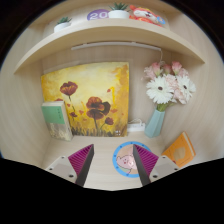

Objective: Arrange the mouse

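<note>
Nearest, the tool (113, 163) is held level and pointed straight ahead over the counter (100, 175); its two fingers (80, 160) are spread apart with nothing held between them, the pink pads facing each other across an empty gap. Just beyond the fingertips a round disc (128, 157) with a blue ring lies flat on the counter, and an orange card (180, 149) is seen beside it, past the right finger. No mouse can be made out anywhere, so the task is judged not yet begun: the mouse has yet to be found, gripped and set in place. Farther back, a flower painting (88, 100) is leaned against the wall, with a green book (55, 117) on one side and a vase of flowers (162, 100) on the other. Above, small items are kept on a shelf (100, 42).
</note>
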